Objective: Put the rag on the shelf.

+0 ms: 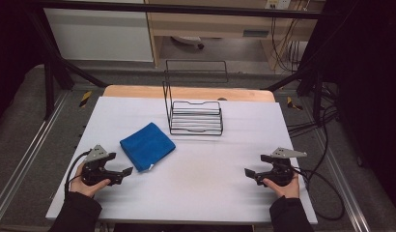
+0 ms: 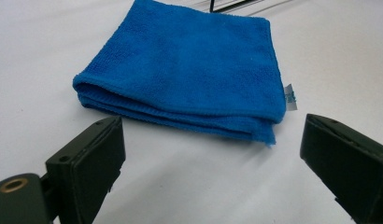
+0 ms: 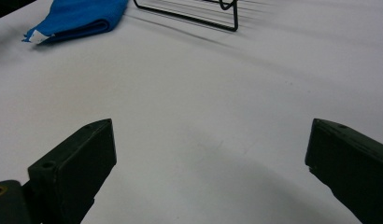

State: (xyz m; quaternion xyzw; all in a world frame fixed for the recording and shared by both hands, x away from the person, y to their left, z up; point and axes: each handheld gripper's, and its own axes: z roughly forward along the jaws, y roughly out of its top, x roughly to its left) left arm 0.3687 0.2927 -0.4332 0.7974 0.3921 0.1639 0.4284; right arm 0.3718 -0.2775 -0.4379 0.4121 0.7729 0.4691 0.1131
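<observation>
Blue terry cloth [image 2: 189,65], folded square, soft ribbed edges, white tag.

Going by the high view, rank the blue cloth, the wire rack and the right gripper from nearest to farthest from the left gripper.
1. Blue cloth, just ahead of the left gripper, at the table's left.
2. Wire rack, farther back, near the middle.
3. Right gripper, across the table at the right.

blue cloth [image 1: 147,146] | folded square, lying flat | table's left half, white tag at corner
</observation>
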